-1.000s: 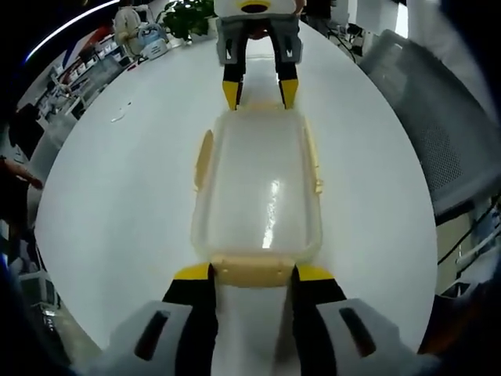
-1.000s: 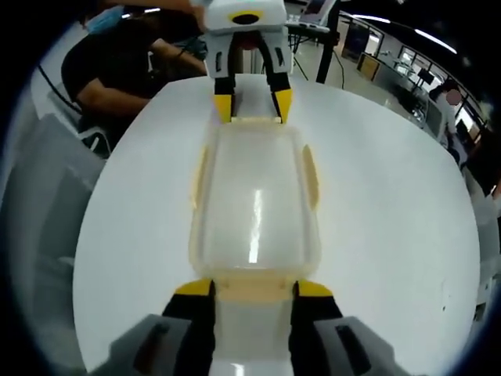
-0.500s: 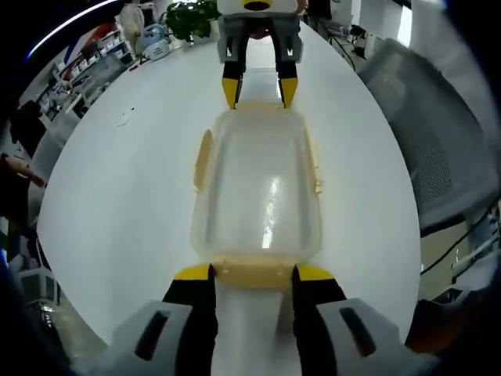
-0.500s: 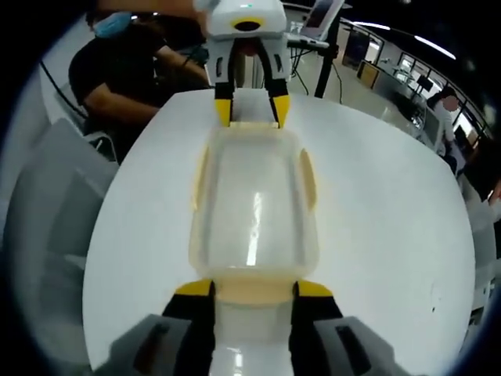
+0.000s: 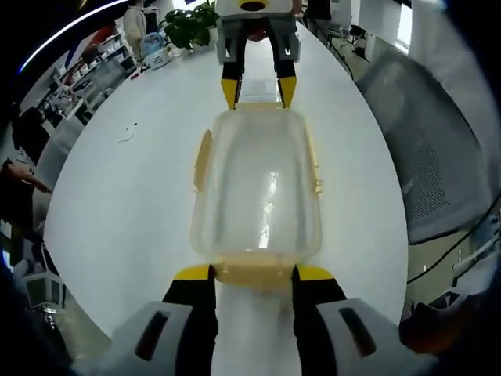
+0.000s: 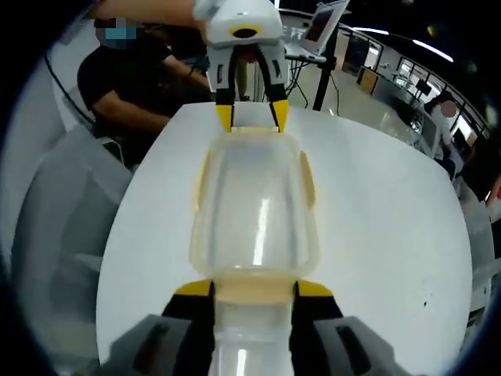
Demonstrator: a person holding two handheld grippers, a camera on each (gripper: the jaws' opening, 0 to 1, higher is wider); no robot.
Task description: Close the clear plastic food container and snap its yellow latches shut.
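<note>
Container: clear plastic food container (image 5: 258, 196) lies lengthwise on the white table (image 5: 125, 204), lid on top, between your two grippers.
Latches: four yellow latches. One at each short end, one on each long side. Side latches (image 5: 203, 160) look to stand slightly off the wall; can't tell if snapped.
Left gripper (image 5: 252, 276): jaws spread approx. as wide as the near end latch (image 5: 252, 271), yellow tips just beside its corners. Not pinching.
Right gripper (image 6: 252, 291): same stance at the opp. end, jaws spread, tips flanking that end latch (image 6: 254, 290). In the left gripper view it's at the far end, tips by the far rim.
Handling (judgement): light, thin-walled, flexes if squeezed. Smooth plastic on a smooth table, so it prob. slides when pushed from one end only.
Where to hold: push on the yellow latch tabs, not the clear walls. Brace one end w/ one gripper while the other presses.
Surroundings: grey chair (image 5: 446, 133) beside the table; a seated person (image 6: 129, 86) in dark top beyond it.
</note>
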